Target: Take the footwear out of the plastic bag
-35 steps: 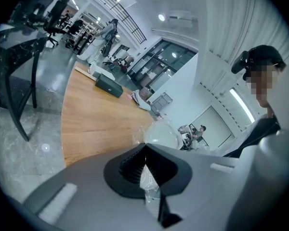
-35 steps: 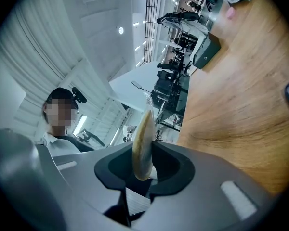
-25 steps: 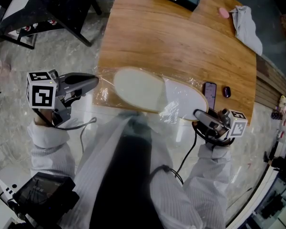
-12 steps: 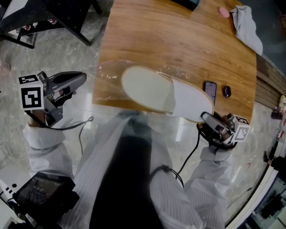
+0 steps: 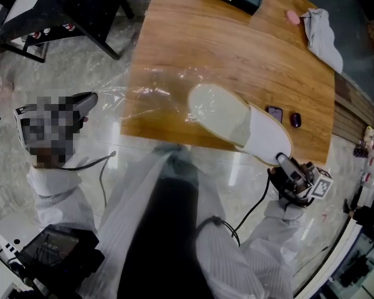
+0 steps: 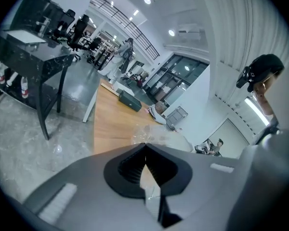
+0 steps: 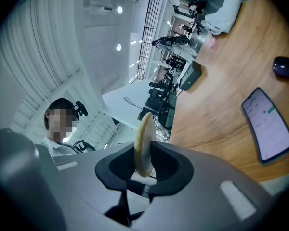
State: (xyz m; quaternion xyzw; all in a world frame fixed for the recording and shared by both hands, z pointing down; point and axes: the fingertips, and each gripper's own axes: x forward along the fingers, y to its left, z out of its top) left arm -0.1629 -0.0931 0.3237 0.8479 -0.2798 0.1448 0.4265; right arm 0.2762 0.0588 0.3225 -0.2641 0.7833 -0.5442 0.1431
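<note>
Shut left claw point(image 6: 144, 146) nipping plastic bag point(image 5: 151, 93), right claw point(image 7: 144, 149) just closing further — pinching slipper point(image 5: 223, 108) heel

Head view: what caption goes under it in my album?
Left hand-held gripper pinches the clear plastic bag; right hand-held gripper, jaws just closed tighter, holds the white slipper.

Nothing legible anywhere: no word, brand, number or sign. Lit smartphone screen point(image 7: 269, 124), on the tabletop to the right of the right gripper point(image 7: 143, 163): coloured lines far too small to read. Square black-and-white marker point(image 5: 324, 189) on that gripper's cube: a block pattern only, no letters or digits.
</note>
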